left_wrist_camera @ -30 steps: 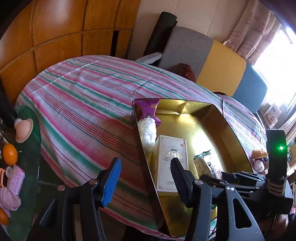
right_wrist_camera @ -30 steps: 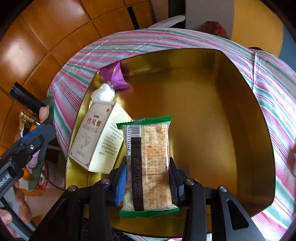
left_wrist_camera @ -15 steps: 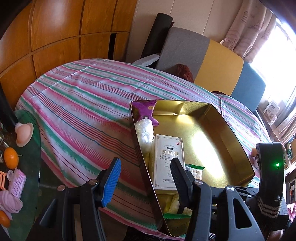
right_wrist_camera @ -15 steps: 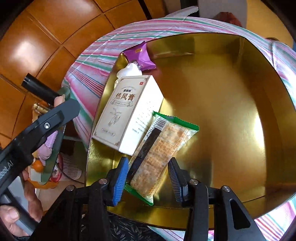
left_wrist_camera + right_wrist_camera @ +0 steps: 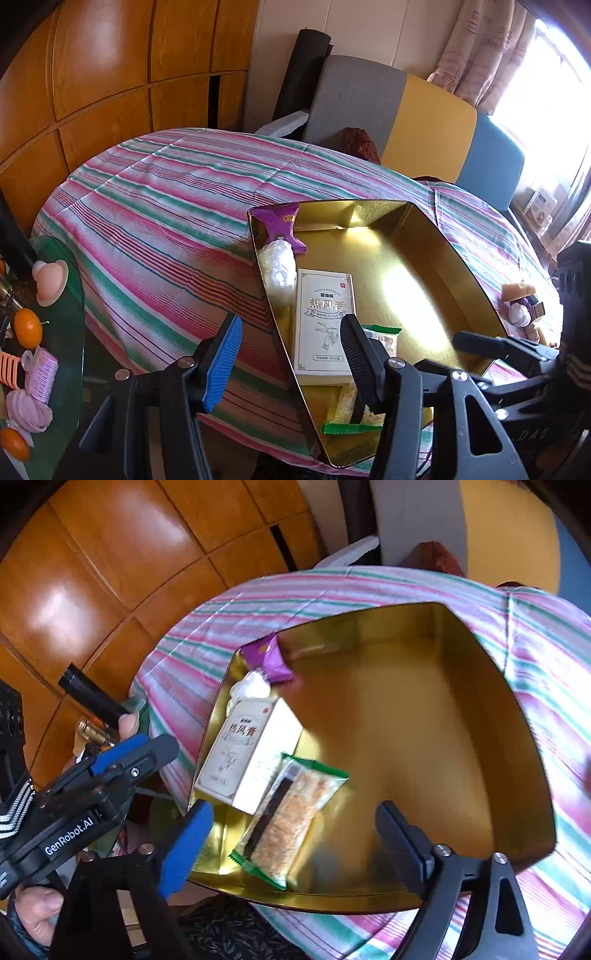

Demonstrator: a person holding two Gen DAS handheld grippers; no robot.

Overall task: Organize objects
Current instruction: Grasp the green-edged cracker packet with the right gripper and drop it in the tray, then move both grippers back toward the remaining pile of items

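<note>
The right gripper (image 5: 291, 843), its jaws just opened, hangs empty above the cracker packet (image 5: 291, 819) lying against a white box (image 5: 247, 753) in the gold tray (image 5: 517, 738); the left gripper (image 5: 288, 354) waits half-open, holding nothing.

place: home living room | signs: sofa (image 5: 406, 122), curtain (image 5: 480, 48) (sunlit), striped tablecloth (image 5: 166, 221)

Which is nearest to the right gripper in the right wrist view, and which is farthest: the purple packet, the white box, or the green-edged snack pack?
From the right gripper, whose jaws have just been opening:
1. Green-edged snack pack, lying free in the gold tray, between the jaws.
2. White box, behind it, to the left.
3. Purple packet, in the tray's far left corner.
</note>
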